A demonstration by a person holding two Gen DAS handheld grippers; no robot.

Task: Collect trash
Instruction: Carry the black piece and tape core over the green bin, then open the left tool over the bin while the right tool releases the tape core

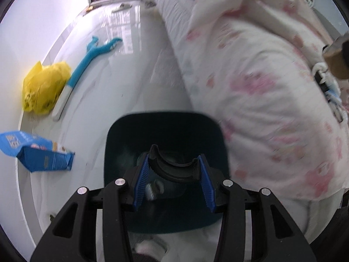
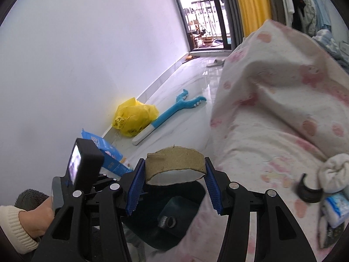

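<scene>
My left gripper (image 1: 174, 168) is shut on a black curved plastic piece (image 1: 174, 167) and holds it over the open dark teal trash bin (image 1: 122, 131) on the floor. A small silvery item (image 1: 153, 188) lies inside the bin. My right gripper (image 2: 174, 170) is shut on a flattened brown cardboard tube (image 2: 175, 160) above the same bin (image 2: 174, 207), beside the bed. The tube also shows at the right edge of the left wrist view (image 1: 336, 63). Another black curved piece (image 2: 307, 192) lies on the bed.
A yellow plastic bag (image 1: 43, 87), a blue and white grabber toy (image 1: 87, 59) and a blue carton (image 1: 37, 152) lie on the white floor by the wall. A bed with a pink-patterned quilt (image 1: 261, 76) fills the right. A rolled sock (image 2: 333, 170) and tissue pack (image 2: 336, 207) lie on it.
</scene>
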